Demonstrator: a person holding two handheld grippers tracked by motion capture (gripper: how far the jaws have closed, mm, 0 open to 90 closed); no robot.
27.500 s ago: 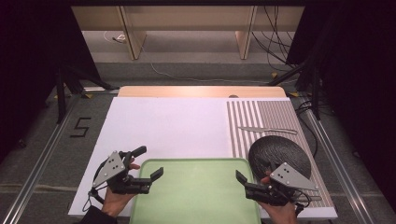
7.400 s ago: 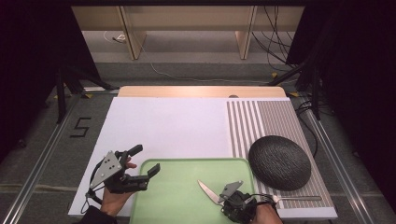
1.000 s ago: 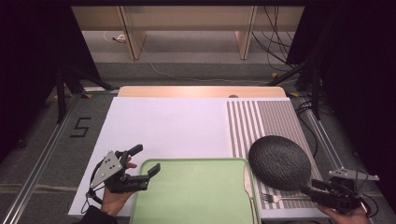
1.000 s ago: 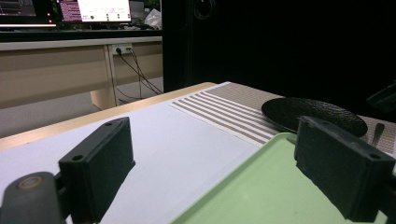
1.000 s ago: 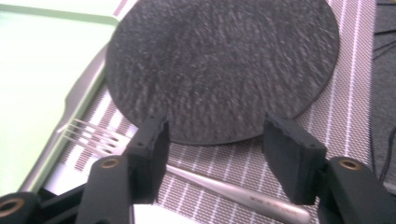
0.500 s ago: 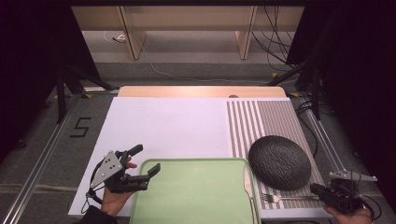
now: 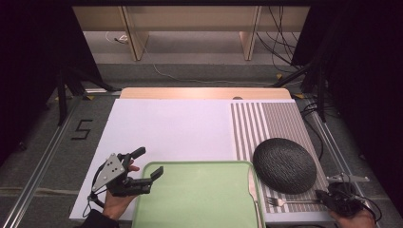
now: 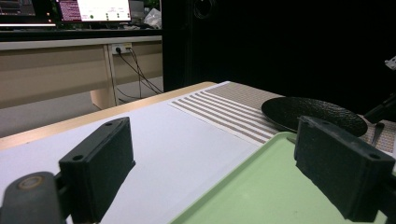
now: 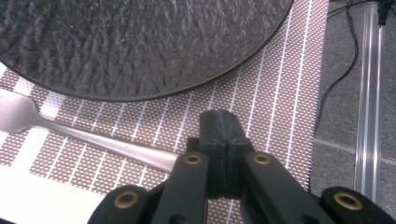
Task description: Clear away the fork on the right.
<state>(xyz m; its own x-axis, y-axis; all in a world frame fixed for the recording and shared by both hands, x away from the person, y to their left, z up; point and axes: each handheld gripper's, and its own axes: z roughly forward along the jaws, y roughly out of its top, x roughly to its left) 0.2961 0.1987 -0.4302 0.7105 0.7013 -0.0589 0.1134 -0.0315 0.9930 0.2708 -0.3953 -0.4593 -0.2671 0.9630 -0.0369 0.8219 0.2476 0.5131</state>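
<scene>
At the near right corner of the table, the right gripper (image 7: 328, 201) is clenched on the handle end of a fork (image 7: 290, 202), its jaws having just been closing with the thin metal handle caught between them; the right gripper view shows the two pads pressed flat together over the handle (image 9: 126, 150). The fork lies flat on the striped placemat (image 7: 266, 128), tines pointing toward the green tray (image 7: 199, 194), just in front of the dark round plate (image 7: 284, 164), a position that looks like part of a table setting, with a knife (image 7: 252, 183) lying along the tray's right edge in the gap beside the plate. Gripping at the far end of the handle keeps the jaws off the plate rim, which sits close above the fork. The left gripper (image 7: 147, 175) waits released at the tray's near left corner, its jaws standing wide with nothing between them, one over the white table surface (image 7: 171, 128) and the other over the tray, seemingly parked out of the way. Room is tight on the right: the placemat's edge and the table's metal rail lie just beside the hand, and the plate blocks any push forward. The broad white area toward the far side and the tray's bare floor offer the freest space.
</scene>
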